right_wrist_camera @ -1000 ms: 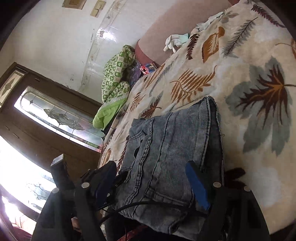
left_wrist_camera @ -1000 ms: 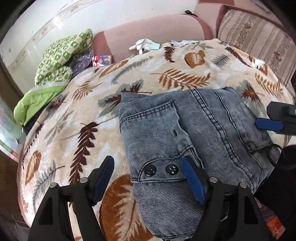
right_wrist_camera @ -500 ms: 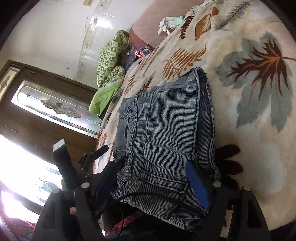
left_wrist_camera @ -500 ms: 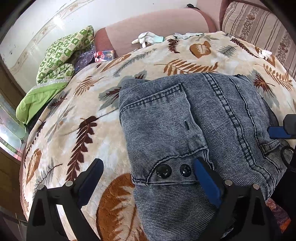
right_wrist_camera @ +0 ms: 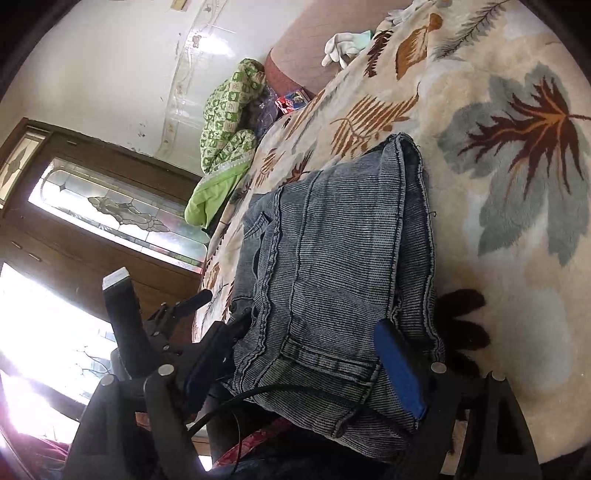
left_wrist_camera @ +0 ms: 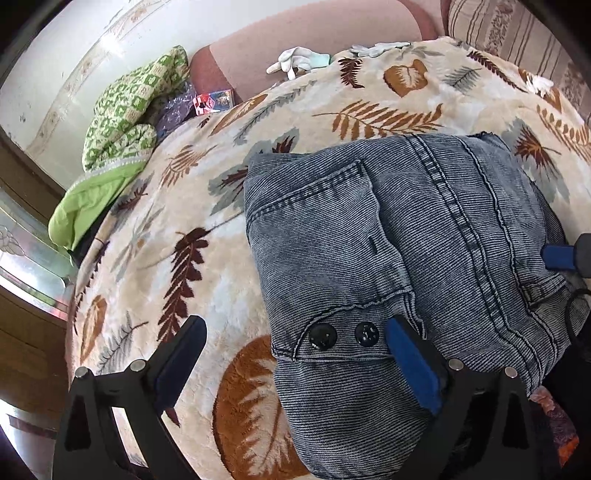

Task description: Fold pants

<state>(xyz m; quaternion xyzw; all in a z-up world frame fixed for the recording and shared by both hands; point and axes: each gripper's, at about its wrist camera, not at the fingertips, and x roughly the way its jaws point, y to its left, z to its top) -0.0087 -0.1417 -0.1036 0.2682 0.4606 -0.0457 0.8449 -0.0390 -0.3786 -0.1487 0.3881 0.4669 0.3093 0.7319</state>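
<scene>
Surface: bed or sofa covered by a cream blanket with brown and grey leaf print. Pink upholstered back along the far edge, striped cushion at the far right corner. White gloves on the far edge, green patterned quilt bunched at the far left corner with a small red box beside it. Right wrist view shows a white wall and a wooden door with leaded glass past the left edge

Pants: grey-blue denim, folded into a thick stack at the near edge, right of centre. Long axis runs near to far; waistband end with two black buttons faces the near edge, folded end points to the far edge

Left gripper: jaws wide apart, straddling the near-left corner of the stack, nothing clamped. Right gripper: jaws spread either side of the near-right waistband corner, not closed on it
</scene>
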